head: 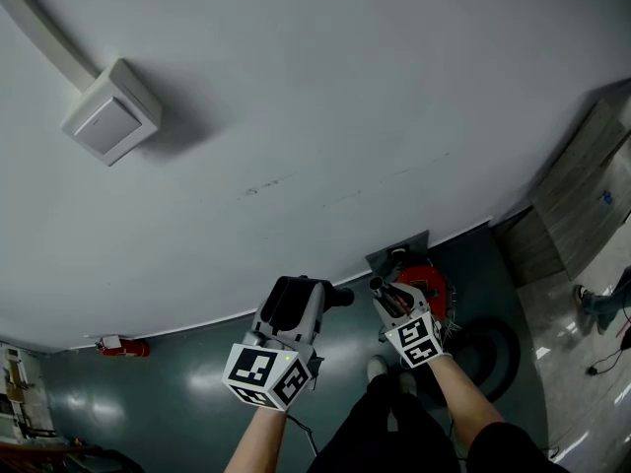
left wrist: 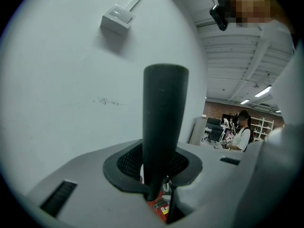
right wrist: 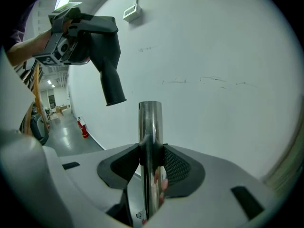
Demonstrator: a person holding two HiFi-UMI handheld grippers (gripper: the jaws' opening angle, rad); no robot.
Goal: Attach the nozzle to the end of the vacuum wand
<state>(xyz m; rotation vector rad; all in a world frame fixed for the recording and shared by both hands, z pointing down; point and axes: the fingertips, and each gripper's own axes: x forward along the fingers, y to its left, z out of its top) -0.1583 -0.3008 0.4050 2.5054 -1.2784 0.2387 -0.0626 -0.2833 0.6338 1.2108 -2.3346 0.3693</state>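
Note:
My left gripper (head: 292, 321) is shut on a black nozzle (head: 298, 302), whose round socket end (head: 341, 297) points right. In the left gripper view the nozzle (left wrist: 164, 113) stands up between the pads of the left gripper (left wrist: 159, 177). A shiny metal vacuum wand (head: 381, 290) sits in my right gripper (head: 399, 310), which is shut on it. In the right gripper view the wand (right wrist: 150, 125) rises between the pads of the right gripper (right wrist: 151, 161), with its open end facing the white wall. There the nozzle (right wrist: 107, 63) hangs up and to the left of the wand's end, a short gap apart.
A white wall fills most views, with a junction box (head: 111, 113) and conduit on it. The red vacuum body (head: 429, 286) and a dark coiled hose (head: 490, 351) lie on the green floor below. A fire extinguisher (head: 124, 346) stands at the left. A person (left wrist: 242, 136) stands far off.

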